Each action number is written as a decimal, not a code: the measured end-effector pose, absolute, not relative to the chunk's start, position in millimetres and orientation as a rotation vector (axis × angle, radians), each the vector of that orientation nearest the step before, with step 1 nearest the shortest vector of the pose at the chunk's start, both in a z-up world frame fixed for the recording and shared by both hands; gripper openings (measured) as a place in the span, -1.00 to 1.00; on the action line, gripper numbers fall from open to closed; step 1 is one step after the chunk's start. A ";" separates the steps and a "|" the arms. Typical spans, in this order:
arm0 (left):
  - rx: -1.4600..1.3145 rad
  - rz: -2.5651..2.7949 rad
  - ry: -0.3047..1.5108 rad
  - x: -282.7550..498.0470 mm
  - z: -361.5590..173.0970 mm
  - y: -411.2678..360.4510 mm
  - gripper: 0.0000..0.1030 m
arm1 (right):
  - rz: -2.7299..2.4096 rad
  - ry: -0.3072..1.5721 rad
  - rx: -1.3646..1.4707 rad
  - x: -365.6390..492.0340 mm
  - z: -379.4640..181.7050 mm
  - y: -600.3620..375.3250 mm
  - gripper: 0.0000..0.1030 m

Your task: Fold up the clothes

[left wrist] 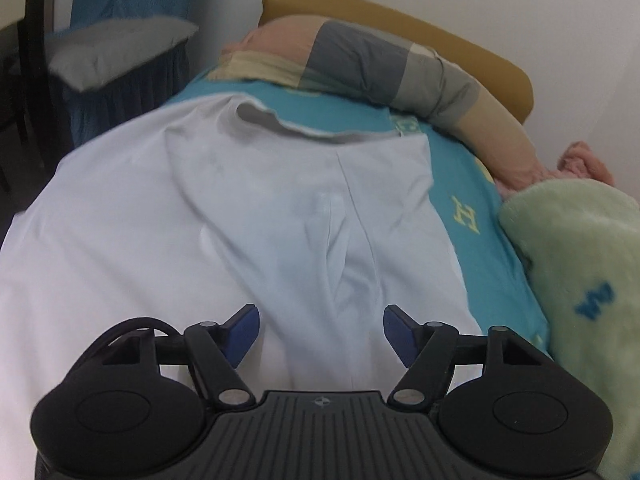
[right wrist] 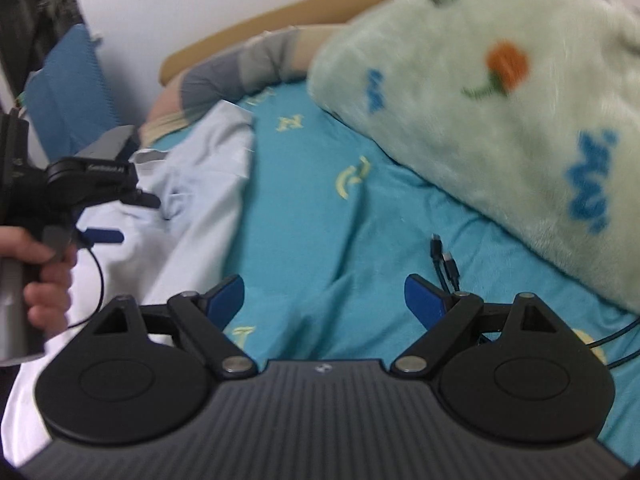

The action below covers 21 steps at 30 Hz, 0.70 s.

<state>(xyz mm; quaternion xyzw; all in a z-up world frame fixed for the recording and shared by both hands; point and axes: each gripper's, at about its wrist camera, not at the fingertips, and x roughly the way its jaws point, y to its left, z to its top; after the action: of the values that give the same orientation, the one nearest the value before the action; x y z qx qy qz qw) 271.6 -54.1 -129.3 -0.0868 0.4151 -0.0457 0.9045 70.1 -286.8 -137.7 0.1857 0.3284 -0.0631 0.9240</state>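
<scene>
Left wrist view: our left gripper [left wrist: 321, 330] hangs over the pale blue garment [left wrist: 224, 216], jaws roughly half apart, blue pads clear of the cloth, nothing between them. The garment fills the centre and left of the frame, spread on the teal bedsheet [left wrist: 472, 208], its grey-lined collar toward the top. A patchwork pillow [left wrist: 384, 68] lies across the upper centre against the mustard headboard [left wrist: 404, 20].

Right wrist view: our right gripper [right wrist: 324, 296] has its jaws wide apart over bare teal sheet, holding nothing. The garment sits at the left of the frame, rumpled. At the left edge, a hand [right wrist: 44, 276] grips the handle of the other gripper above the cloth. The green fleece blanket [right wrist: 480, 100] heaps at upper right; a black cable [right wrist: 448, 264] lies just beside the right finger.
</scene>
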 end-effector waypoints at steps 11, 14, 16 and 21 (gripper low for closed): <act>-0.214 0.063 0.774 243.1 -110.1 6.1 -0.96 | -0.135 0.701 0.420 94.3 -169.3 -294.1 0.72; -0.213 0.111 0.839 232.9 -108.6 26.4 -0.80 | -0.118 0.691 0.397 94.3 -167.0 -290.1 0.72; -0.242 0.080 0.895 222.9 -104.7 37.1 -0.61 | -0.109 0.682 0.378 92.4 -164.0 -287.3 0.72; -0.294 0.018 0.859 162.0 -57.6 50.9 0.23 | -0.054 0.667 0.360 82.8 -154.2 -280.7 0.72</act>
<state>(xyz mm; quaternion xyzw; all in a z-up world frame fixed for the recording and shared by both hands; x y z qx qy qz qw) 162.0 50.9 -57.6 -0.1419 0.4148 0.0086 0.8987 82.8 -280.7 -154.2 0.1755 0.3255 -0.0265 0.9287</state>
